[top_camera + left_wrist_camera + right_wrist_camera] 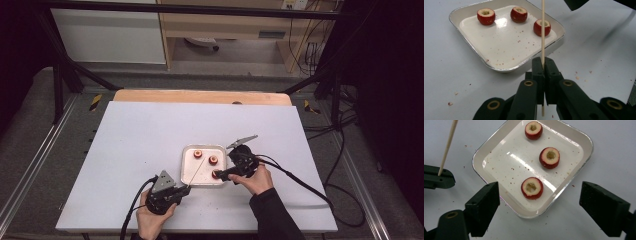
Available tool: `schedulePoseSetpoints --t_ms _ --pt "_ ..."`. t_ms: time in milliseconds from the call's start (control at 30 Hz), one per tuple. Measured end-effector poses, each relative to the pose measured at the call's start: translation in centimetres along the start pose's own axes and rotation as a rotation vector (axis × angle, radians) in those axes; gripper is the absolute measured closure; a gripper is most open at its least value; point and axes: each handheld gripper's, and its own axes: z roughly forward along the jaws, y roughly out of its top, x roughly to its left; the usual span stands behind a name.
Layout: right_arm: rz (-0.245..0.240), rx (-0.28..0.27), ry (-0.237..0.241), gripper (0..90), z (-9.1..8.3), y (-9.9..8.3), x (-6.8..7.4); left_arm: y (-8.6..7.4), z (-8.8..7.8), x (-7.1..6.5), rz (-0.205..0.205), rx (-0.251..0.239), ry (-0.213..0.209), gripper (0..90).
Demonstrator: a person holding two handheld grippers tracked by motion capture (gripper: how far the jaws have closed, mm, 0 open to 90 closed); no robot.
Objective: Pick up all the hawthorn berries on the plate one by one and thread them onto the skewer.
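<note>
Left gripper (543, 65) clamped the wooden skewer (542, 30); right gripper (539, 202) hovered open over the nearest cored red fruit (532, 188); none of three was skewered yet.

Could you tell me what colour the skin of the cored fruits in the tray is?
Red; right gripper view shows the fruits best.

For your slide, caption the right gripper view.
Open right gripper above three cored red fruits in a white tray.

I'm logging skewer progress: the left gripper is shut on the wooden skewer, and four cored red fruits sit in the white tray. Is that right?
Not quite: the white tray holds three cored red fruits, not four, as the right gripper view shows. The rest stands: the left gripper is shut on the wooden skewer.
</note>
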Motion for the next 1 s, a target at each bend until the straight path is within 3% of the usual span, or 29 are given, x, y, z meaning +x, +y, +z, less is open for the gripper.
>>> schedulePoseSetpoints --t_ms 267,400,500,1000 --pt "0.026 0.072 0.013 31.0 1.7 1.2 0.7 -0.3 -0.1 0.3 -0.010 0.003 0.002 88.3" --pt "0.065 0.072 0.018 39.6 2.3 1.4 0.8 -0.4 -0.2 0.4 -0.010 0.005 0.003 88.2" --pt "0.085 0.109 0.020 45.3 2.8 1.4 0.6 -0.4 -0.1 0.4 -0.011 0.006 0.001 88.3" --pt "0.086 0.175 0.017 56.7 4.4 1.2 0.3 -0.4 0.1 0.3 -0.008 0.015 -0.006 88.3"
